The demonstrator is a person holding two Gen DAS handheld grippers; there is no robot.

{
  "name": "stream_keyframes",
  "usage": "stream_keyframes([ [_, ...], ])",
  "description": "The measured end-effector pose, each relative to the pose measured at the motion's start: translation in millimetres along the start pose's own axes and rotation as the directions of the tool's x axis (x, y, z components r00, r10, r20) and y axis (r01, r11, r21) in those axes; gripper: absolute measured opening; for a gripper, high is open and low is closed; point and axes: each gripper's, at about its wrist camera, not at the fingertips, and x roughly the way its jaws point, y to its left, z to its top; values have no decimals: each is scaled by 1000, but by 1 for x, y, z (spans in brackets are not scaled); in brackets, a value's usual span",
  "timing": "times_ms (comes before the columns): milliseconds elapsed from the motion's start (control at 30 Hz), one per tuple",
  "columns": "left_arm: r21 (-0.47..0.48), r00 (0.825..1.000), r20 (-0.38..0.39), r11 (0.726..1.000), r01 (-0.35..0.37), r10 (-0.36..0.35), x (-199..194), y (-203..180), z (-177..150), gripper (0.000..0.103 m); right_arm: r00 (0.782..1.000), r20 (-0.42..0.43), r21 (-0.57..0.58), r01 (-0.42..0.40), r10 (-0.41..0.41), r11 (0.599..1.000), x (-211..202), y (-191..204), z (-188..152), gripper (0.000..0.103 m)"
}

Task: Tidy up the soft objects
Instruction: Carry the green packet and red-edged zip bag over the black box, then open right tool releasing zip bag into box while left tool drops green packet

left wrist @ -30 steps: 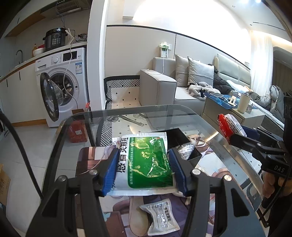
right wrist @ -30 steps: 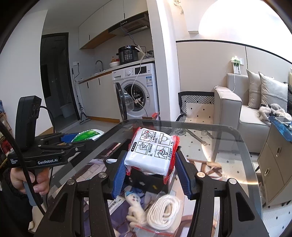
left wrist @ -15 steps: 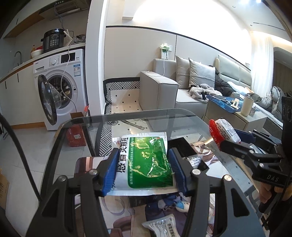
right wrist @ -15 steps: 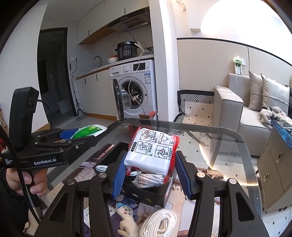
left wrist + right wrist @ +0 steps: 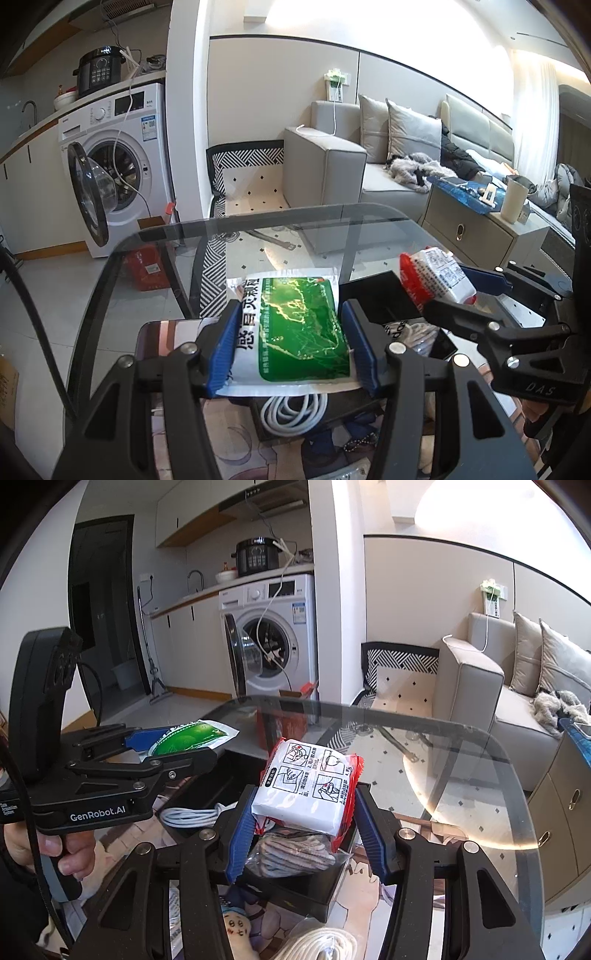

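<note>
Over the glass desk (image 5: 280, 229), the left tongs (image 5: 291, 343) grip a green sachet (image 5: 295, 332) and the right tongs (image 5: 301, 830) grip a red-and-white packet (image 5: 308, 786), both hanging just above the open black box (image 5: 317, 890) directly below them, toward the desk's near edge.

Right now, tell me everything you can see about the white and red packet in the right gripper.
The white and red packet is a soft, puffy plastic pack, white on its face with red sealed edges and black line-drawn instruction panels. The right gripper has it clamped between its blue pads, one on each side, tilted so the printed face looks up at the camera. It hangs above the black box, over a clear bag of grey fabric; no contact with either shows.
</note>
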Motion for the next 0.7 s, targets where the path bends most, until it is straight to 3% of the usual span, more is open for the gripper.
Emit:
stream_keyframes([
  [700,23,996,-87,1000,-1,3,49,0,-5,55,997,-76,-46,11,-15,999,54,-4,-3,53],
])
